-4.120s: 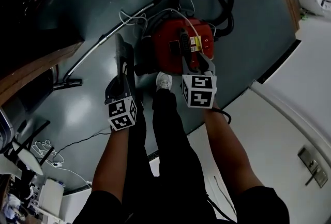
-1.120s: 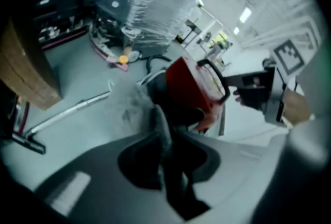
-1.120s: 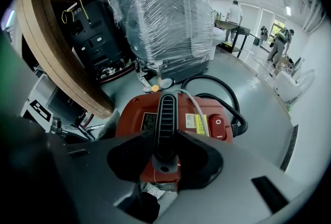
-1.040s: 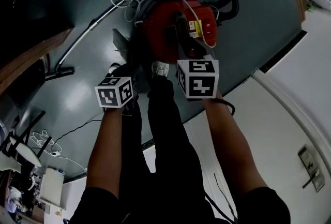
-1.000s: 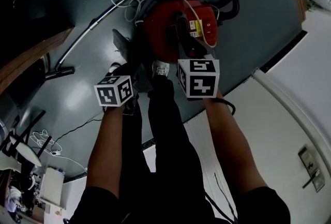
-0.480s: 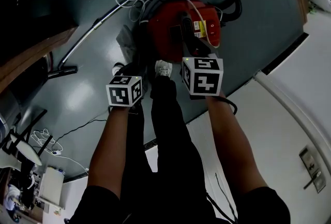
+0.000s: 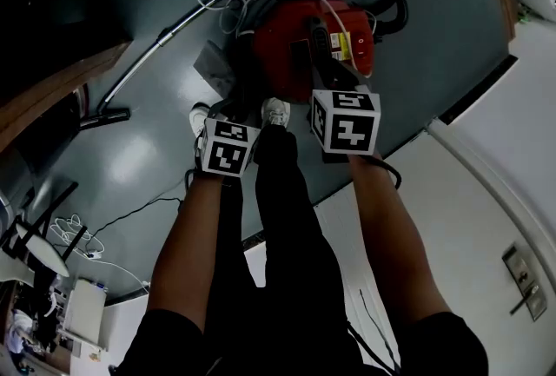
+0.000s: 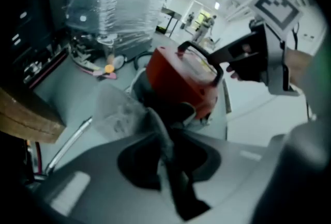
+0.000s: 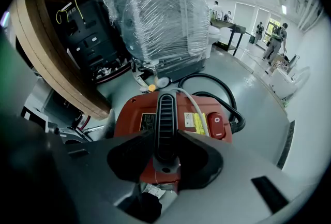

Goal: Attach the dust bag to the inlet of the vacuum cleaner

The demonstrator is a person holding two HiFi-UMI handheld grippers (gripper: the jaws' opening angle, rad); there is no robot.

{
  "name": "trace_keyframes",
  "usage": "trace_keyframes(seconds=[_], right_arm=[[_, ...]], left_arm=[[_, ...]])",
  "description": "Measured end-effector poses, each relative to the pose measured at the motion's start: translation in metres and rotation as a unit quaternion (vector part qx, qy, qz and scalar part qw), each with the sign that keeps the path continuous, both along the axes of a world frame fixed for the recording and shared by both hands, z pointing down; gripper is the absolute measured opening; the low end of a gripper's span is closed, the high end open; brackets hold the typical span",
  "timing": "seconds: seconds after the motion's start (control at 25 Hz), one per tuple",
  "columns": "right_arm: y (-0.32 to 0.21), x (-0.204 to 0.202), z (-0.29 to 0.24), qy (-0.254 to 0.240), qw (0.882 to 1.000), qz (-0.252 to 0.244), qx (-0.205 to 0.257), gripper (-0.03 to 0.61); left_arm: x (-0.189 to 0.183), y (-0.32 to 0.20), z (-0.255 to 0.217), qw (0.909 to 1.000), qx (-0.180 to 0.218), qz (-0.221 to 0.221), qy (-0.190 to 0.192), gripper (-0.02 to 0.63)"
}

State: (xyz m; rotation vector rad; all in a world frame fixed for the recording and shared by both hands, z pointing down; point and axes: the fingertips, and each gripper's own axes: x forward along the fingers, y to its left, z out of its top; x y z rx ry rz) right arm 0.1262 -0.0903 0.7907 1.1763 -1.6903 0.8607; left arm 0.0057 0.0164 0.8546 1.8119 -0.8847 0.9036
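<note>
Right gripper [image 9: 165, 158] clamps the handle [image 9: 166, 114] of the vacuum [image 9: 132, 114]. Left gripper [image 8: 164, 151] pinches bag [image 8: 115, 114] edge, jaws just eased wider. Vacuum sits beyond them.

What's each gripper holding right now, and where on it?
Right gripper: near end of the black handle on the vacuum cleaner. Left gripper: pinches the dust bag by its edge; jaws have just been opening.

One vacuum cleaner [image 7: 295, 49], one dust bag [image 7: 213, 62], two tools [image 8: 163, 132] [image 9: 165, 145], one hose [image 9: 226, 90], two shoes [image 7: 275, 112] [image 7: 199, 116].

L gripper [image 8: 161, 137] just opening, dust bag [image 8: 116, 113] between, red vac [image 8: 178, 80] behind
</note>
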Motion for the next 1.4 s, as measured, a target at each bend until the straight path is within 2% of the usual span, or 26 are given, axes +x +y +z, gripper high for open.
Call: trace_keyframes(seconds=[0.16,0.28,0.4,0.48,0.56,0.64,0.72,0.8,0.88,1.04,1.24,1.4], right_arm=[[0.001,0.0,0.001,0.001,1.0,0.0,-0.005,0.13],[0.0,0.0,0.001,0.006,1.0,0.002,0.003,0.13],[0.002,-0.004,0.0,0.003,1.0,0.0,0.001,0.137],[0.004,-0.007,-0.001,-0.009,1.0,0.004,-0.007,0.175],[0.005,-0.006,-0.003,-0.01,1.0,0.009,-0.011,0.176],[0.008,-0.006,-0.01,-0.011,1.0,0.011,-0.01,0.179],[0.014,-0.012,-0.021,-0.023,1.0,0.006,-0.017,0.16],[0.024,-0.02,-0.039,-0.042,0.999,-0.003,-0.031,0.039],[0.027,-0.027,-0.064,-0.057,0.998,-0.006,-0.024,0.0],[0.012,-0.037,-0.134,-0.092,0.995,0.011,0.032,-0.002],[0.005,-0.032,-0.246,-0.134,0.985,0.027,0.102,-0.002],[-0.009,-0.034,-0.335,-0.174,0.971,0.026,0.161,-0.002]], left_arm=[[-0.002,0.0,0.001,0.9994,0.0,-0.025,0.026,0.064],[-0.002,-0.001,0.0,0.9982,-0.001,-0.054,0.026,0.074],[-0.004,0.0,-0.003,0.9979,0.005,-0.062,0.018,0.088],[-0.007,-0.002,-0.01,0.9977,0.027,-0.062,0.007,0.126],[-0.009,-0.009,-0.025,0.9959,0.059,-0.069,0.001,0.153],[-0.013,-0.019,-0.047,0.992,0.096,-0.082,-0.001,0.153],[-0.02,-0.03,-0.07,0.9877,0.125,-0.093,0.002,0.151],[-0.026,-0.04,-0.098,0.9838,0.148,-0.101,0.007,0.101],[-0.034,-0.054,-0.129,0.9798,0.168,-0.108,0.008,0.075],[-0.048,-0.088,-0.206,0.9709,0.206,-0.123,0.001,0.0],[-0.046,-0.097,-0.315,0.9645,0.232,-0.126,-0.015,0.0],[-0.039,-0.114,-0.405,0.9553,0.251,-0.156,-0.001,0.0]])
